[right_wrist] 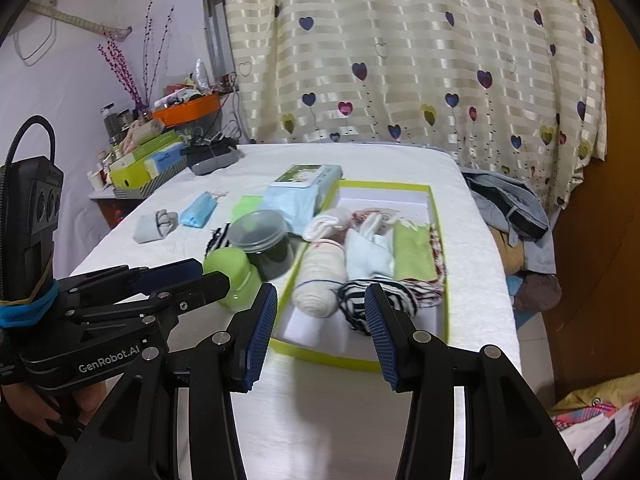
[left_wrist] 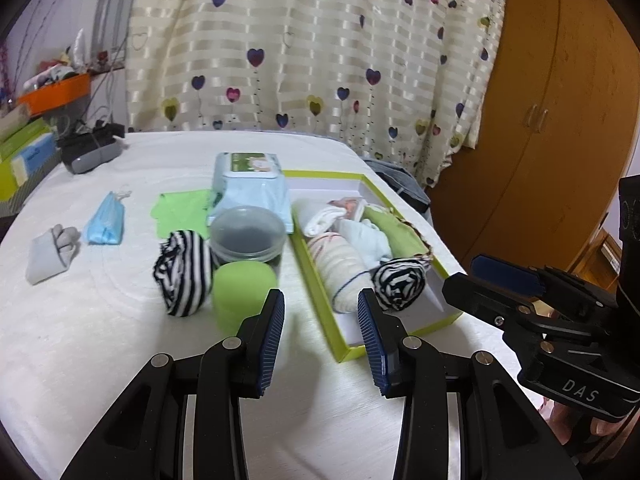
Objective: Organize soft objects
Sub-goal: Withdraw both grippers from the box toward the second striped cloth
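A green-rimmed box (left_wrist: 400, 338) (right_wrist: 328, 356) on the white table holds several soft items: a cream roll (left_wrist: 346, 264) (right_wrist: 320, 280), a pale blue cloth (left_wrist: 370, 240), a green cloth (left_wrist: 394, 228) (right_wrist: 414, 256) and a black-and-white striped sock (left_wrist: 400, 282) (right_wrist: 352, 300). A second striped sock (left_wrist: 186, 272) lies left of the box, beside a green jar (left_wrist: 242, 292) (right_wrist: 232, 276). A grey sock (left_wrist: 50, 254) and a blue mask (left_wrist: 106, 220) lie further left. My left gripper (left_wrist: 322, 340) is open and empty, over the table before the box. My right gripper (right_wrist: 320, 336) is open and empty, at the box's near edge.
A clear-lidded dark jar (left_wrist: 248, 238), a wet-wipes pack (left_wrist: 250, 188) and a green cloth (left_wrist: 182, 212) sit mid-table. A dark device (left_wrist: 90, 150) sits at the far left corner. Boxes (right_wrist: 148, 164) and an orange tray (right_wrist: 186, 110) stand left; clothes (right_wrist: 508, 208) lie right.
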`<act>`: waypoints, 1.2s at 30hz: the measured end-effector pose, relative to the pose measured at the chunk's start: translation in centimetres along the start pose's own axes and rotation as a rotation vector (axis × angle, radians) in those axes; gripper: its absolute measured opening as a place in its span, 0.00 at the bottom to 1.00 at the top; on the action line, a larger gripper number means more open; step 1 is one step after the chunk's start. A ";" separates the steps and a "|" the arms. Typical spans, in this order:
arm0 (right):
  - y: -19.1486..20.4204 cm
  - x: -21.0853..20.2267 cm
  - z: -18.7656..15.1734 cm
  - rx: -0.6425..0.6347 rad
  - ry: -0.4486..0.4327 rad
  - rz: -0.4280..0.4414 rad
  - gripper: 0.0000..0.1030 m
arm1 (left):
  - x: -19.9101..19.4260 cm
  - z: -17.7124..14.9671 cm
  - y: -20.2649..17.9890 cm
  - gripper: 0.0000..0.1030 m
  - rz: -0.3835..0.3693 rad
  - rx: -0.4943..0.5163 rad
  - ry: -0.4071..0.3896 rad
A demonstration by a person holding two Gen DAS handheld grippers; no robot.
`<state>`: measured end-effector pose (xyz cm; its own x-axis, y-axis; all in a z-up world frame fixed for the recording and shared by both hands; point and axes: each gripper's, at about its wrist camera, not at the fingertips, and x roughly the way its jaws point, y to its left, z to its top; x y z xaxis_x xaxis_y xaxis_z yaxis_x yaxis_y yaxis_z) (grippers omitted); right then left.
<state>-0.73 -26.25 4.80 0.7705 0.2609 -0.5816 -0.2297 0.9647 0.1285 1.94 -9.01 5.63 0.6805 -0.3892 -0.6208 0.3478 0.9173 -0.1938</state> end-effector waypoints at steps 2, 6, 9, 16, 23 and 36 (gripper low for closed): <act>0.5 0.0 0.1 -0.006 0.000 0.007 0.45 | -0.2 -0.1 0.5 0.36 0.007 -0.008 -0.003; 1.5 0.3 0.4 -0.025 0.007 0.016 0.45 | -0.7 -0.1 1.6 0.36 0.020 -0.029 -0.012; 2.1 0.6 0.7 -0.033 0.005 0.026 0.45 | -1.0 -0.1 2.3 0.36 0.031 -0.043 -0.018; 3.7 1.3 1.1 -0.066 0.013 0.050 0.46 | -1.6 -0.1 4.2 0.36 0.061 -0.077 -0.031; 5.1 2.3 1.3 -0.090 0.028 0.068 0.45 | -1.5 -0.3 6.2 0.36 0.089 -0.115 -0.028; 6.3 3.7 1.9 -0.112 0.040 0.081 0.46 | -0.8 -0.4 9.2 0.37 0.119 -0.171 -0.013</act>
<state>1.76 -19.11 4.97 0.7233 0.3337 -0.6046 -0.3564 0.9303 0.0871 4.36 -0.23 4.06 0.7190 -0.2777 -0.6371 0.1512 0.9573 -0.2465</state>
